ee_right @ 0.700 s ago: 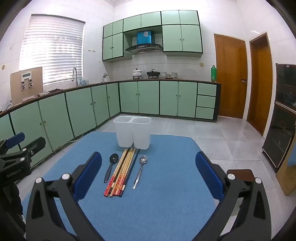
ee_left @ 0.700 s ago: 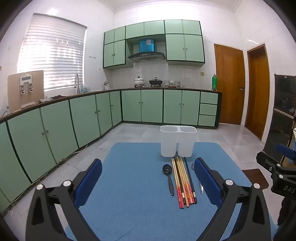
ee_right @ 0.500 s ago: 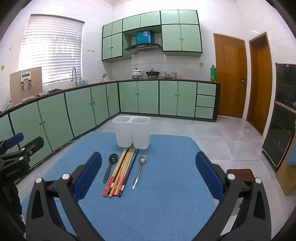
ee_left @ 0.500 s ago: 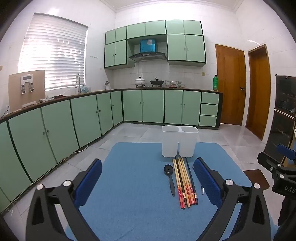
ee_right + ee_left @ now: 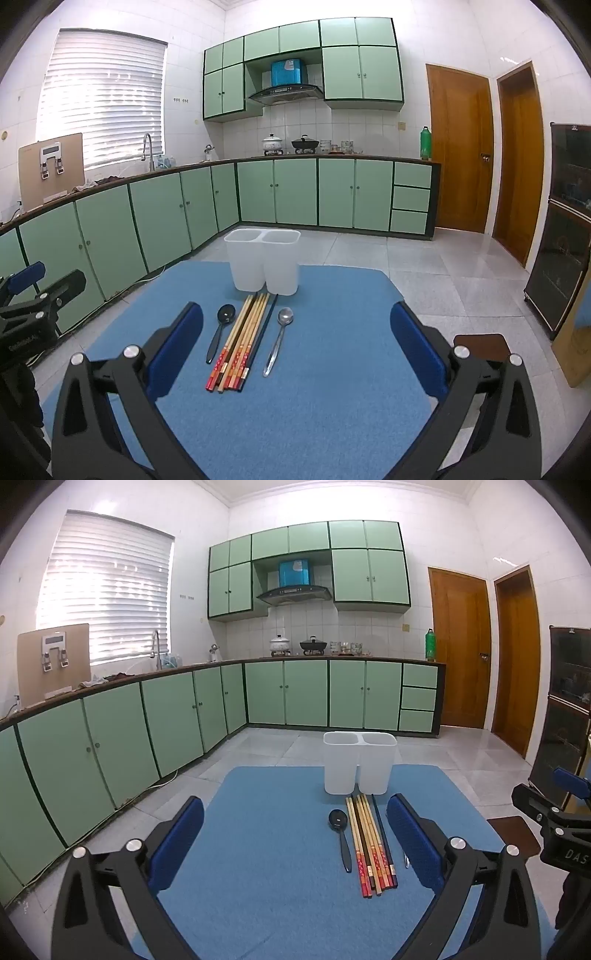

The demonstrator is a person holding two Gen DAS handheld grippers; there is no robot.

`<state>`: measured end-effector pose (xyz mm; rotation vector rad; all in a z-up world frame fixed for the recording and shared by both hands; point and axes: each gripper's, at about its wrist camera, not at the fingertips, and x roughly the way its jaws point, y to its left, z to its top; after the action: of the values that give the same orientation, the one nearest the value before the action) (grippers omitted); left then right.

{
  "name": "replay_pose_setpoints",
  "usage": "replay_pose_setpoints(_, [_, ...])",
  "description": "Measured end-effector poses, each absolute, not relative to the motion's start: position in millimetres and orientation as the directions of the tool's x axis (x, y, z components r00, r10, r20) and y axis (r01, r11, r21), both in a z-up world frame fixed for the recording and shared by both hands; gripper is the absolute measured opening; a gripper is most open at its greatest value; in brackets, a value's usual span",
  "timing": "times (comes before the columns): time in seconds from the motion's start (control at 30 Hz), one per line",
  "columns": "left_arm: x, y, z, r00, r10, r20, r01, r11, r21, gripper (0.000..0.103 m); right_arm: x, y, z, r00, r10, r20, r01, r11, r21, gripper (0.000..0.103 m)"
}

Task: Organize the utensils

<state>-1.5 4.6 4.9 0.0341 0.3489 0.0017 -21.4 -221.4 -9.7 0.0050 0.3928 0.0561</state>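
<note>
Both tools hang over the near edge of the blue desk (image 5: 332, 406), each tilted a little downward. The left tool (image 5: 295, 834) has its blue pads spread as wide as they go, with nothing between them; the right tool (image 5: 295, 343) is just as wide and equally empty. Past their tips, a bundle of chopsticks (image 5: 242, 341) lies flat on the desk, with a black spoon (image 5: 221, 330) just to its left and a silver spoon (image 5: 279, 341) just to its right. Beyond those, touching none of them, stands a white two-compartment holder (image 5: 264, 262), upright near the far edge
</note>
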Motion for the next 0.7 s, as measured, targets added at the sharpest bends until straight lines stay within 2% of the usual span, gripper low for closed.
replay_pose_setpoints(0.7, [0, -1, 2, 0.942, 0.009, -0.337, 0.009, 0.999, 0.050, 0.097, -19, -219, -15, 0.918, 0.052, -0.392, -0.049, 0.999, 0.019, 0.098])
